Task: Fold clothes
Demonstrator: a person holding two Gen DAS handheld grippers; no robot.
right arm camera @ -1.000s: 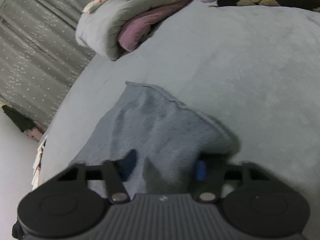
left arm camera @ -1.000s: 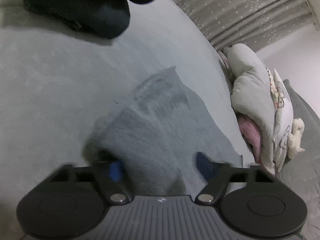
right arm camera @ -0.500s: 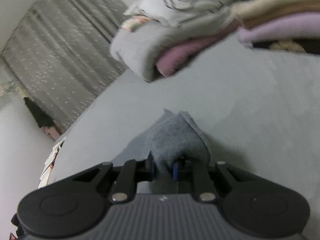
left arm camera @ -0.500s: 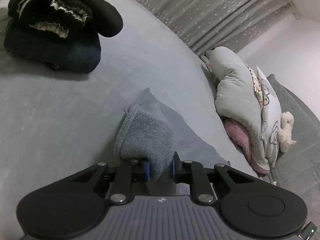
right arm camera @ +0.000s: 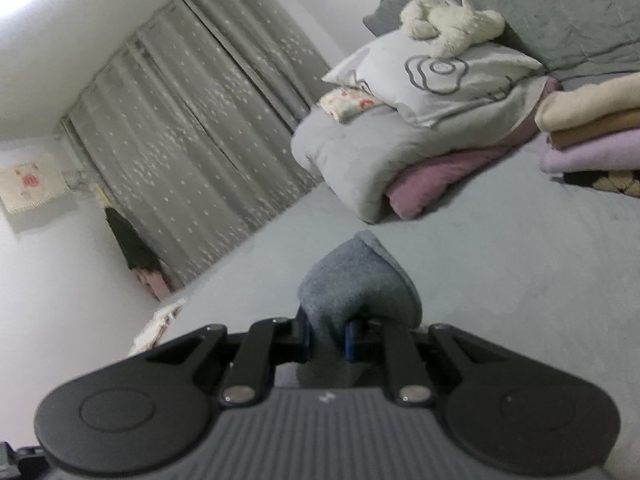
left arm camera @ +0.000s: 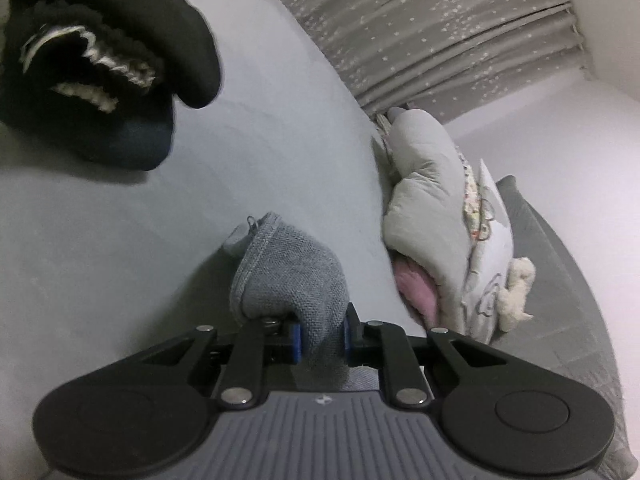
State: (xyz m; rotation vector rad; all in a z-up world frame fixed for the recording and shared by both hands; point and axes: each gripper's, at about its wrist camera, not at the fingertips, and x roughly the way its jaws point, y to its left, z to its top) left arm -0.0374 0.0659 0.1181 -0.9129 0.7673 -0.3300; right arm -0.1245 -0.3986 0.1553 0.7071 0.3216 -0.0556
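Each tool, left (left arm camera: pixel 321 338) and right (right arm camera: pixel 328 338), pinches a bunched corner of the grey cloth (left arm camera: pixel 292 276).

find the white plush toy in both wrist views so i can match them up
Left wrist: the white plush toy sits at the right edge, low on the bedding pile, right of the grey garment.
Right wrist: the plush toy lies at the top, right of centre, on the printed pillow.
Shared landmark: the star-dotted grey curtain.
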